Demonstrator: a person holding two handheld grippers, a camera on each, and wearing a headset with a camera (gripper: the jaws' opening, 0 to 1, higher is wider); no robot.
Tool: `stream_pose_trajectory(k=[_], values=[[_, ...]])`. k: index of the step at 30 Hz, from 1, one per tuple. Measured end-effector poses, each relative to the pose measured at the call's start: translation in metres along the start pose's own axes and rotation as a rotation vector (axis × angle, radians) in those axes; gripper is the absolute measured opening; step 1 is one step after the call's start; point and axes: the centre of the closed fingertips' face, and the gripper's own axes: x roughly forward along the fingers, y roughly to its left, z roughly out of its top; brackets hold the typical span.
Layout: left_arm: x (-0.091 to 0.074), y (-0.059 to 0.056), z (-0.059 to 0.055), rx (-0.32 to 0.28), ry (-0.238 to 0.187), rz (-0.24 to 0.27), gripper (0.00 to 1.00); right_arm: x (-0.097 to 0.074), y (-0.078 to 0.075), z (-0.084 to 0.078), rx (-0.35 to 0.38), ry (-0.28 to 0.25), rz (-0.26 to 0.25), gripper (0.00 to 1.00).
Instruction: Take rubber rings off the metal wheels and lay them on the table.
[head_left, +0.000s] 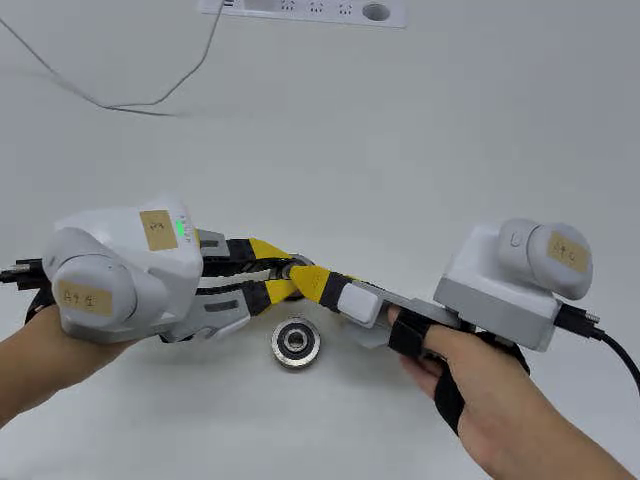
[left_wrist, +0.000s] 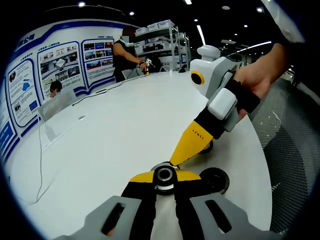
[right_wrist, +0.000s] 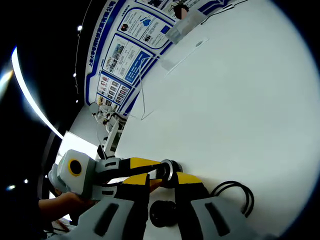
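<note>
In the head view, at 9 o'clock, the left gripper (head_left: 276, 270), held in the left hand (head_left: 40, 350) and pointing toward 3 o'clock, jaws clamped on a metal wheel (head_left: 293, 271) above the white table (head_left: 400, 150). Just right of centre, the right gripper (head_left: 308, 282), reaching in from 4 o'clock in the right hand (head_left: 470, 380), its yellow tip touching that same wheel. Straight below the meeting point, toward 6 o'clock, a second wheel (head_left: 296, 343) lying flat on the table, a dark band around its rim, apart from both grippers. At 12 o'clock, a power strip (head_left: 310, 10) along the far edge. In the left gripper view, near 6 o'clock, own yellow tips shut on either side of the held wheel, with the right gripper slanting down from 1 o'clock onto its rim and the second wheel just beside at 4 o'clock. In the right gripper view, the left gripper entering from 8 o'clock, the held wheel just beyond own jaws, these set close together at its edge; impossible to tell whether pinching the rubber or merely touching. At 4 o'clock there, loose rubber rings (right_wrist: 232, 192) lying on the table, apart from the wheels.
</note>
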Motion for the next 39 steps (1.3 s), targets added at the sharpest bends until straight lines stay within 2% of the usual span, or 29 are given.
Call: stream_pose_trajectory(k=[7, 8, 15, 18, 22, 30, 39], values=[[0.0, 0.0, 0.0, -0.002, -0.002, 0.001, 0.13, 0.001, -0.013, 0.0, -0.038, 0.011, -0.059, 0.05], [0.0, 0.0, 0.0, -0.002, -0.002, 0.001, 0.13, 0.001, -0.012, 0.0, -0.038, 0.01, -0.053, 0.05], [0.0, 0.0, 0.0, -0.004, -0.004, 0.002, 0.13, 0.0, -0.012, -0.001, -0.055, 0.018, -0.068, 0.04], [0.0, 0.001, 0.0, -0.003, -0.004, 0.003, 0.13, -0.001, -0.011, 0.001, -0.023, 0.007, -0.072, 0.02], [0.0, 0.001, 0.0, -0.005, -0.003, 0.005, 0.13, -0.001, -0.012, 0.001, -0.036, 0.013, -0.078, 0.02], [0.0, 0.001, 0.0, -0.007, 0.0, 0.007, 0.13, -0.001, -0.013, 0.001, 0.039, 0.014, -0.081, 0.01], [0.0, 0.001, -0.001, -0.012, 0.009, 0.006, 0.12, -0.001, -0.01, 0.001, 0.069, 0.014, -0.069, 0.0]])
